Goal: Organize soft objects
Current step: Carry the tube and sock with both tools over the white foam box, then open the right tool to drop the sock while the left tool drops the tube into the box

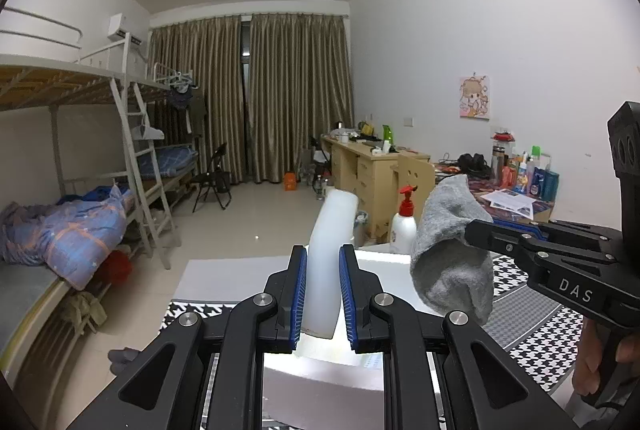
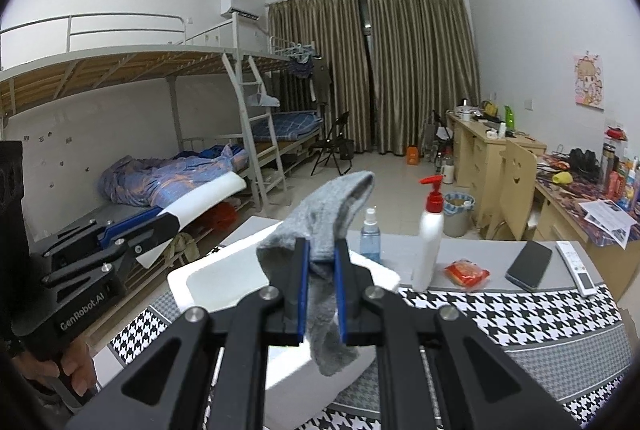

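The left claw (image 1: 323,294) pinches a smooth, curved white foam strip (image 1: 334,230); the right claw (image 2: 321,294), marked "DAS", clamps a fuzzy grey sock (image 2: 320,226). Both soft items hang above the white foam box (image 2: 224,282) on the houndstooth-clothed tabletop (image 2: 520,314). The left claw's body reads "GenRobot.AI".

PLACE: I'm in a shared dorm bedroom | SIGNS: metal bunk beds (image 2: 168,77) with ladder (image 2: 260,133), rumpled blue quilt (image 2: 168,175) | drawn curtains (image 2: 384,69) (floor to ceiling) | wooden desks (image 2: 488,149) crowded with bottles | wall air conditioner (image 2: 240,5)
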The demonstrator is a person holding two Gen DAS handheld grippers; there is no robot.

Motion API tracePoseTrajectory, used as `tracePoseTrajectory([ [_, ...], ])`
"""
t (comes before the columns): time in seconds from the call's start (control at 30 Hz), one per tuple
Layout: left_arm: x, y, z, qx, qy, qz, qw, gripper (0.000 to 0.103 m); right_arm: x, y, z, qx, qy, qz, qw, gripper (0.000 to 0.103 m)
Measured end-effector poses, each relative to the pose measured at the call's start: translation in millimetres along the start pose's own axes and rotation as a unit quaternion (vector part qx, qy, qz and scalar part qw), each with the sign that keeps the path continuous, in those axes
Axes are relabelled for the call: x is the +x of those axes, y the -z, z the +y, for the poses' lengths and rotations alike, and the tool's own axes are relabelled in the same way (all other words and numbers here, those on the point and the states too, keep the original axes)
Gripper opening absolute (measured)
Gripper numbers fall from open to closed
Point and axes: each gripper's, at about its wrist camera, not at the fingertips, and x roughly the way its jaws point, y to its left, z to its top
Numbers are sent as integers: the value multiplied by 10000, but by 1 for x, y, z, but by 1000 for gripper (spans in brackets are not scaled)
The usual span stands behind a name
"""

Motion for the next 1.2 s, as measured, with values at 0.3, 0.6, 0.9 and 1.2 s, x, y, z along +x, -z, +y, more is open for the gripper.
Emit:
tracePoseTrajectory([
  [0.3,-2,1,9,-58,-124,0,9999,18,13,-1,10,-110,-98,119,9998,15],
  [0.6,0,2,13,-87,-172,16,9998,18,28,1,17,-200,-182,311,9991,15],
  [0.9,2,5,19,-113,-197,62,9997,18,39,5,19,-200,-169,476,9985,15],
  [1.2,2,6,20,-134,-200,76,9997,18,38,8,26,-301,-171,478,9983,80],
])
